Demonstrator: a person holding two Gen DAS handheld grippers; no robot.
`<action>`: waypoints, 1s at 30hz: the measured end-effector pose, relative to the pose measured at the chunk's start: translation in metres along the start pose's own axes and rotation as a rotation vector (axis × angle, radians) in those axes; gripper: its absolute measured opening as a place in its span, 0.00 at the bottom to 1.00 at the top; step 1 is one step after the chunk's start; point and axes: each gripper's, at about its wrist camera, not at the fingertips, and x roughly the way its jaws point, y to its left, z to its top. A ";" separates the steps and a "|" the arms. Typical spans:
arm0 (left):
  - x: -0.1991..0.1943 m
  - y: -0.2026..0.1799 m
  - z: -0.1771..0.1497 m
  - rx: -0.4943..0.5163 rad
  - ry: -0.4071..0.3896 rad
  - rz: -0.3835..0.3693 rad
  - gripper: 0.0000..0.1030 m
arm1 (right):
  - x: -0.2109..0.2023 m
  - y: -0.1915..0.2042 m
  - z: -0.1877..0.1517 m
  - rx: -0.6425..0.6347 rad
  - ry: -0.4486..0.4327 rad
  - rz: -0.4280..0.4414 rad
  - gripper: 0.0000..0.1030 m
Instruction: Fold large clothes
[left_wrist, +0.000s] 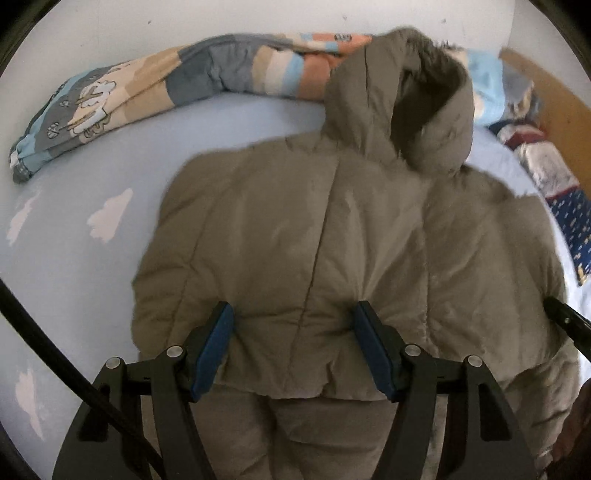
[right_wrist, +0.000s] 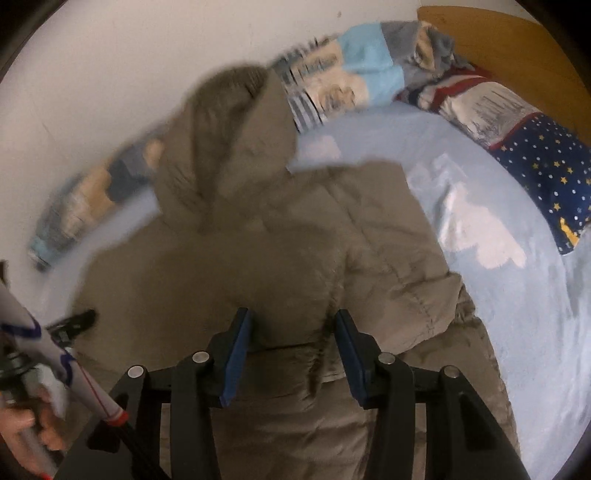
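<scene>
A large khaki hooded padded jacket (left_wrist: 332, 229) lies on the bed, hood toward the wall, its lower part folded up over itself. My left gripper (left_wrist: 291, 314) stands open with the folded edge of the jacket between its blue pads (left_wrist: 214, 347). In the right wrist view the jacket (right_wrist: 258, 240) looks blurred. My right gripper (right_wrist: 291, 321) is also open, its pads (right_wrist: 236, 358) on either side of the jacket's folded edge. The tip of the right gripper (left_wrist: 565, 317) shows at the right in the left wrist view, and the left gripper (right_wrist: 74, 321) at the left in the right wrist view.
The bed has a light blue sheet with white clouds (left_wrist: 92, 206). A rolled patchwork blanket (left_wrist: 166, 81) lies along the white wall. A dark blue starry pillow (right_wrist: 546, 166) and a wooden headboard (right_wrist: 517, 44) are at the right.
</scene>
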 end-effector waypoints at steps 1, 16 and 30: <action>0.004 -0.001 -0.002 0.005 -0.004 0.005 0.66 | 0.012 -0.001 -0.003 -0.001 0.038 -0.003 0.49; -0.048 -0.039 0.001 0.093 -0.101 -0.077 0.65 | -0.019 0.028 0.006 -0.057 -0.028 0.025 0.50; -0.038 -0.049 -0.010 0.088 -0.099 -0.078 0.65 | -0.032 0.005 0.016 0.020 -0.088 -0.152 0.50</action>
